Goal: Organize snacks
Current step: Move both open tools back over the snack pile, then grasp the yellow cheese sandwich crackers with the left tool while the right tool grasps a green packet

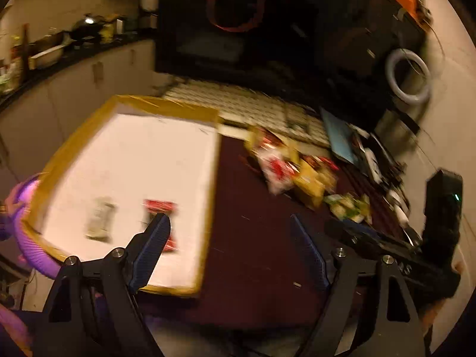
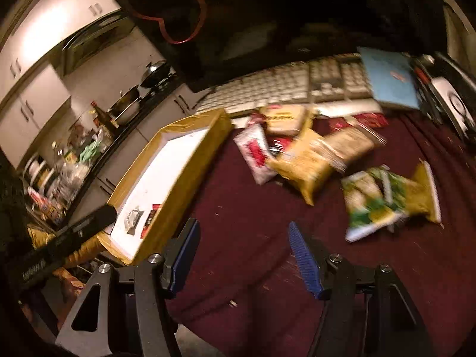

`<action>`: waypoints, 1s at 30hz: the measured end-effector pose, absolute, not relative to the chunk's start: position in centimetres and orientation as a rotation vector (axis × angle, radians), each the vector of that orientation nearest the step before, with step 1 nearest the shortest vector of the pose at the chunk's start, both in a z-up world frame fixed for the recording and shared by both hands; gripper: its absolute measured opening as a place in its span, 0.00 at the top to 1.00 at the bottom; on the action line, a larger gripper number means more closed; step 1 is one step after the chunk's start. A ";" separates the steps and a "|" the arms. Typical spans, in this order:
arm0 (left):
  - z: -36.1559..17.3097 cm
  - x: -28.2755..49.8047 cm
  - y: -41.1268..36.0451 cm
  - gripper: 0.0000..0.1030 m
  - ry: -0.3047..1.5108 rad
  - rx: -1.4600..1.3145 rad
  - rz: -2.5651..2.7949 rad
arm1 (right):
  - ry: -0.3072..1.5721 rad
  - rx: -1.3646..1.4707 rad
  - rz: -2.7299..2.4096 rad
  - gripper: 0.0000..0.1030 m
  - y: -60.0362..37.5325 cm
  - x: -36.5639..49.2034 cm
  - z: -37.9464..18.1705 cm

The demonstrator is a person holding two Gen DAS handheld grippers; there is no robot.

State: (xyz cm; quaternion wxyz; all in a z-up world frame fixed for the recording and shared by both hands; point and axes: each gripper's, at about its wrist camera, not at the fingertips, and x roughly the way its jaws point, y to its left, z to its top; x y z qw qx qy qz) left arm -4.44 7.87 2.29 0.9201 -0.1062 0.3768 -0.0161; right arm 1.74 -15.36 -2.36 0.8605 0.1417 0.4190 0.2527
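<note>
Both grippers angled down over table (image 2: pixel 253 208), fingers (image 2: pixel 303 255) apart, empty

Two small packets (image 1: pixel 131 223) flat in yellow-edged white tray (image 1: pixel 74 136), bagged snacks (image 2: pixel 312 160) heaped on maroon cloth

A: Where could the tongs pass?
B: Over the bare maroon table (image 2: pixel 247 208) between the tray (image 2: pixel 190 175) and the snack bags (image 2: pixel 309 163).
A: What blocks?
B: The tray's raised wall leftward, the keyboard (image 2: pixel 285 89) and a dark bag (image 2: pixel 238 15) behind.
</note>
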 end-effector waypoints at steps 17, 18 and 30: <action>1.8 -4.5 2.7 0.20 0.827 -0.173 -0.123 | 0.895 0.378 0.463 0.38 -20.0 0.7 -3.2; 1.6 -4.2 2.4 0.20 0.840 -0.173 -0.136 | 0.898 0.381 0.448 0.38 -20.4 0.6 -3.3; -0.3 0.8 -0.8 0.20 0.925 -0.131 -0.189 | 0.910 0.470 0.365 0.54 -24.3 3.2 -5.2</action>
